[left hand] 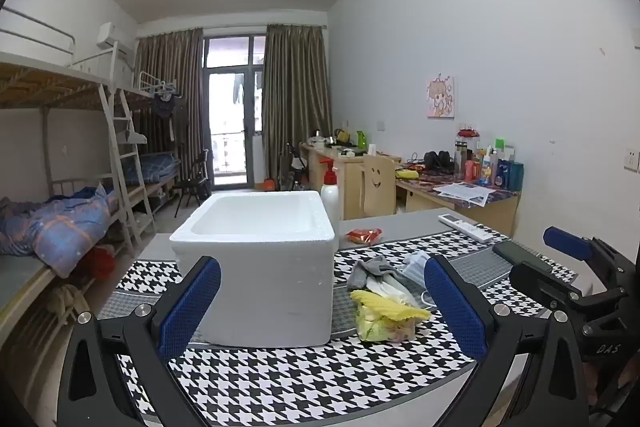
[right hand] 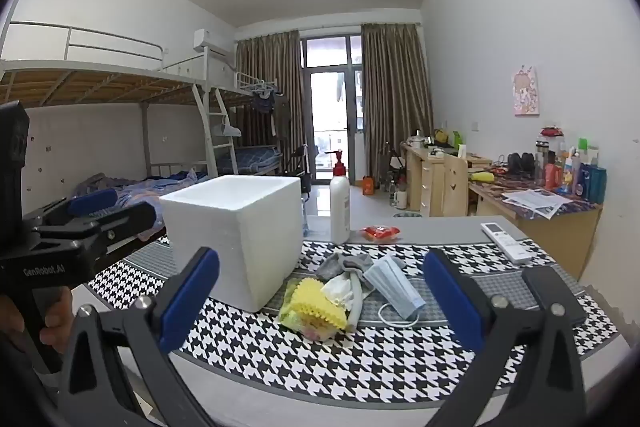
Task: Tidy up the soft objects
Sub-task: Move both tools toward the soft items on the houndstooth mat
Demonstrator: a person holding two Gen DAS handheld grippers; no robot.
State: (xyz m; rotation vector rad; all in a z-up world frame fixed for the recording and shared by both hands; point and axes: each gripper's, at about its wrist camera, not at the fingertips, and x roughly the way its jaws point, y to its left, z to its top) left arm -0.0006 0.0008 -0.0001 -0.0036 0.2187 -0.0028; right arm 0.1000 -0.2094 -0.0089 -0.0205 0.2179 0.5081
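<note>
Several soft things, sponge [left hand: 390, 305] and mask [left hand: 418, 265], lie beside the box [left hand: 256, 267], left gripper [left hand: 320, 307] spread; from the right, right gripper [right hand: 320, 307] spread, sponge [right hand: 318, 301] looks light, squashy, best pinched mid-body.

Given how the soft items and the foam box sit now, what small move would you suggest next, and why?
Probably lower the open right gripper onto the yellow sponge, the nearest piece of the pile beside the foam box. Both grippers are empty, and the box interior looks empty.
</note>
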